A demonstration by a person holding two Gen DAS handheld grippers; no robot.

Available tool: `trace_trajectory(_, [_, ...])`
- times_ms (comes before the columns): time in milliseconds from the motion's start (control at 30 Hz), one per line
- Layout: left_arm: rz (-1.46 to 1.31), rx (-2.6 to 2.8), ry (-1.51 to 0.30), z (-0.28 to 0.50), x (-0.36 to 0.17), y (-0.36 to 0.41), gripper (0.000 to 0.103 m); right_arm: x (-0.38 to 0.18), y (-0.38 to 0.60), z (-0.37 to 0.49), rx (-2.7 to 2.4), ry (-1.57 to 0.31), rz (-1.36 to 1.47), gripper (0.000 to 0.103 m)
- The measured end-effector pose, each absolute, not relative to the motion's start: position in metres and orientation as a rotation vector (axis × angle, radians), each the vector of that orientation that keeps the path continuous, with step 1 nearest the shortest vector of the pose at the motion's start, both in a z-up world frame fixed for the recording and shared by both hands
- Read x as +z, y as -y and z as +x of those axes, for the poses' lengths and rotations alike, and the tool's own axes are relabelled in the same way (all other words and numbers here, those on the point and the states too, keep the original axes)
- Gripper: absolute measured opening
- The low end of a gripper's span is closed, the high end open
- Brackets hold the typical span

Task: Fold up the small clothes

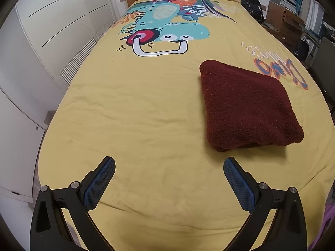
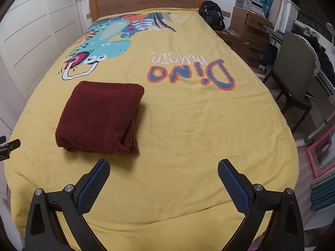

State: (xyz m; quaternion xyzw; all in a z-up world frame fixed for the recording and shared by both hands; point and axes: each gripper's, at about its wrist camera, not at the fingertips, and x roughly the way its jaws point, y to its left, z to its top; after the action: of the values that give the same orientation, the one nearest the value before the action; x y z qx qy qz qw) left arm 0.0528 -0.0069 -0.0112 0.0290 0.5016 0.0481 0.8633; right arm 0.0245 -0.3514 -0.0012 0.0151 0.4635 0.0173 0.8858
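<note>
2 claws hang wide and empty: our left claw, our right claw. We judge the folded maroon garment on the bed could spring open if a fingertip snags its loose layered edge.

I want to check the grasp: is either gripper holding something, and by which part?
Nothing is held. The left gripper and right gripper are both open above the yellow bedspread; the folded dark red knitted garment lies untouched.
</note>
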Motion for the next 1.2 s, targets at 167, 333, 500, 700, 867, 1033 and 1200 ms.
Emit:
trace_trajectory(167, [0.059,0.102,-1.055,0.051,-0.011,0.009,0.102,-0.002,0.351,0.024,0.037,-0.969,0.031,0.103])
trace_trajectory(333, [0.056,0.095,-1.057,0.051,-0.012,0.009,0.102,-0.004,0.351,0.023,0.038,-0.974,0.035,0.103])
trace_trajectory(500, [0.049,0.090,-1.064,0.051,-0.013,0.009,0.102,-0.007,0.351,0.023,0.041,-0.982,0.037,0.103])
trace_trajectory(700, [0.054,0.093,-1.072,0.051,-0.015,0.011,0.102,-0.009,0.352,0.023,0.048,-0.989,0.038,0.103])
trace_trajectory(867, [0.057,0.095,-1.073,0.051,-0.015,0.012,0.102,-0.009,0.352,0.023,0.048,-0.989,0.038,0.103])
trace_trajectory(1033, [0.057,0.093,-1.075,0.051,-0.016,0.012,0.102,-0.010,0.351,0.022,0.050,-0.991,0.036,0.103])
trace_trajectory(1200, [0.059,0.090,-1.077,0.050,-0.017,0.012,0.102,-0.012,0.351,0.023,0.052,-0.991,0.040,0.103])
